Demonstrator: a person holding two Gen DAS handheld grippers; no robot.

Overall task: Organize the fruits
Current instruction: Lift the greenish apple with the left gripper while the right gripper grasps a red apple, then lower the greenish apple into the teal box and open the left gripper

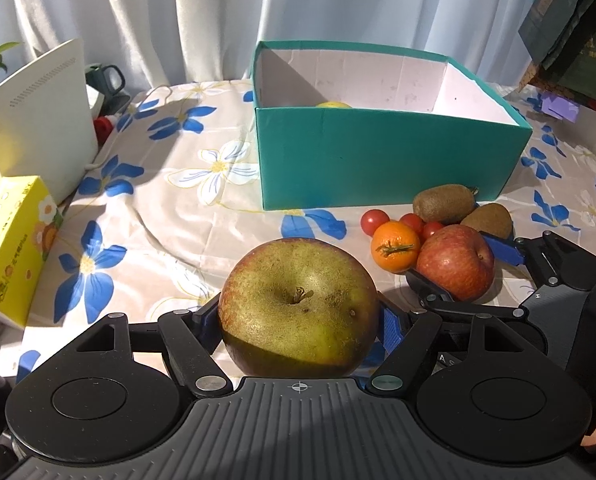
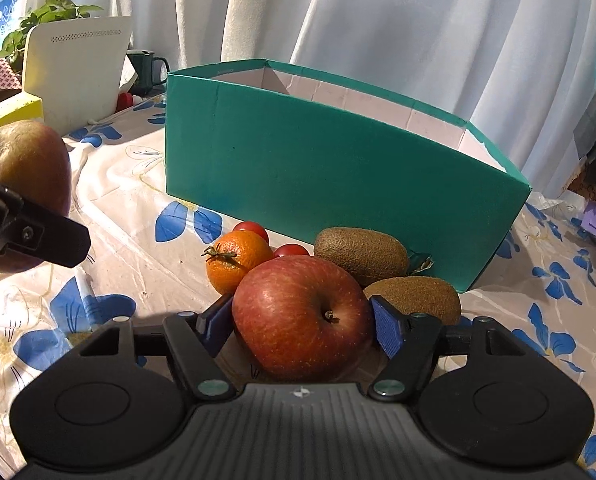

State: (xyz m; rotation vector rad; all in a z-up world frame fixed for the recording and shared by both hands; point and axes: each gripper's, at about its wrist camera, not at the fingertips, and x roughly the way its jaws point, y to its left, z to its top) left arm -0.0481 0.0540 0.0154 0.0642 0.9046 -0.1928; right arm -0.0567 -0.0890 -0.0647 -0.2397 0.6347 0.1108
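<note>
I hold a greenish apple (image 1: 298, 306) clamped in my left gripper (image 1: 298, 320), near the teal box (image 1: 377, 156), while my right gripper (image 2: 301, 326) brackets the red apple (image 2: 301, 320), pads apparently touching, ready for boxing.

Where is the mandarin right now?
The mandarin lies on the tablecloth in front of the teal box, touching the red apple's left side, with cherry tomatoes just behind it.
</note>
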